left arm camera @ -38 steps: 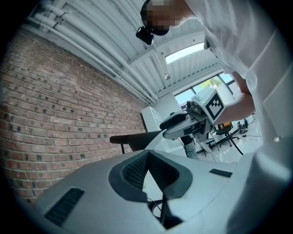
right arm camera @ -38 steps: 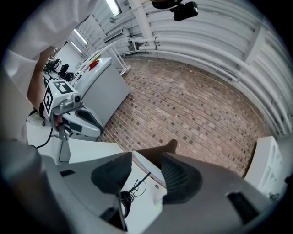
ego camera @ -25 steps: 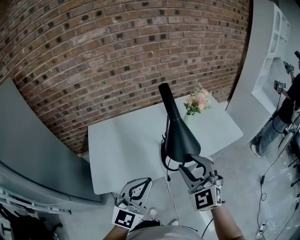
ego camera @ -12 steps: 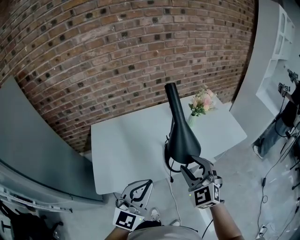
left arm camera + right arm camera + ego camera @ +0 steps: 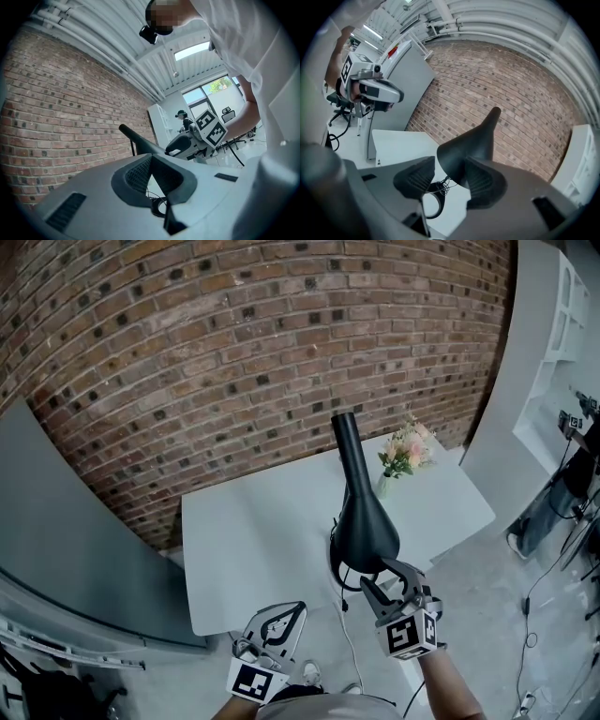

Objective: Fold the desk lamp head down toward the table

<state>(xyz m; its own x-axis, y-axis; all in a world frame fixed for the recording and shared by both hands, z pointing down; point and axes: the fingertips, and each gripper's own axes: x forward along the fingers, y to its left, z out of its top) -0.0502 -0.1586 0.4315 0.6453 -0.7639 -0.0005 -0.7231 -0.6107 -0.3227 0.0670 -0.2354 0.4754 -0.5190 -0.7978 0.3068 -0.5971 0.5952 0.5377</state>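
Black desk lamp on a white table (image 5: 253, 531) set against a brick wall (image 5: 234, 352). The lamp head (image 5: 366, 521), a cone, stands raised near the table's front edge, its wide mouth facing down and toward the person and its narrow neck (image 5: 349, 442) pointing up toward the wall. A dark ring with a tangle of cable (image 5: 335, 557) lies on the table just below the head. A small vase of pink flowers (image 5: 405, 448) stands behind the lamp, near the back right corner. The right gripper (image 5: 386, 576) is at the lower rim of the lamp head; in the right gripper view its jaws stand apart with the rim of the head (image 5: 471, 145) between them, lying close against one pad (image 5: 487, 185), while the other pad (image 5: 415, 176) is clear of it. The left gripper (image 5: 298, 607) hangs lower, in front of the table edge and apart from the lamp; its fingertips meet and it holds nothing.
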